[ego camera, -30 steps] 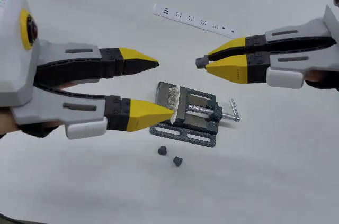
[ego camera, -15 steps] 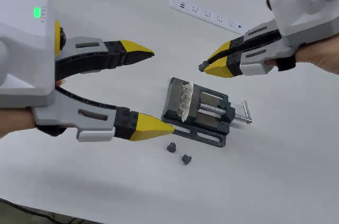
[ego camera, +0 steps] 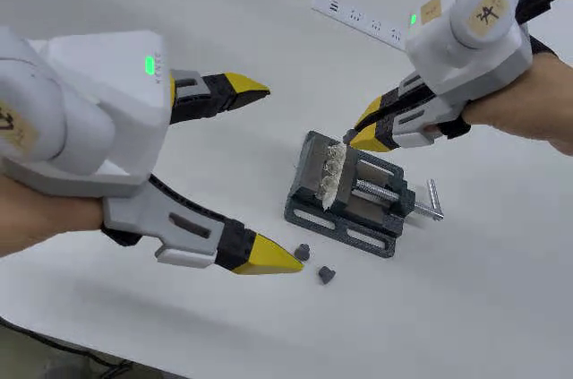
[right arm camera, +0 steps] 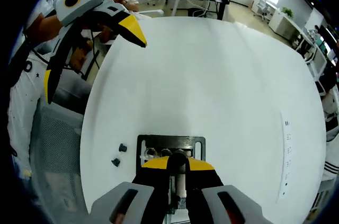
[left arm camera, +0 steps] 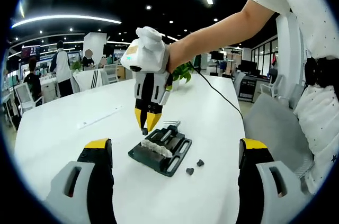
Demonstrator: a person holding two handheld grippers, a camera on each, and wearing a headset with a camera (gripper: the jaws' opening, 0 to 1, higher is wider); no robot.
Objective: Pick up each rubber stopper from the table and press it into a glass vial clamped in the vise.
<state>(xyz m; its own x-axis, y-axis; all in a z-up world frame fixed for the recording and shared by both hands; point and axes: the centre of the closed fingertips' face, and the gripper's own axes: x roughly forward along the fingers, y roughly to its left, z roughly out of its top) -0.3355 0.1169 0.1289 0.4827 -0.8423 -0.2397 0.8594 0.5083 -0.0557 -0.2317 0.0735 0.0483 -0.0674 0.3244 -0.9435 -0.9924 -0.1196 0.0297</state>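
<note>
While the left hand-held gripper hangs left of the dark grey metal bench vise with its yellow-tipped jaws spread wide, the right hand-held gripper is pinched on a small dark rubber stopper just above the vise's far edge in the head view. Clear glass vials stand clamped in the vise. Two loose dark rubber stoppers lie on the white table just beside the vise's near edge, and a white power strip lies well beyond the vise.

The left gripper view has the right hand-held gripper pointing down at the vise's vial end.

The right gripper view sets the held stopper over the vials; contact cannot be told.
</note>
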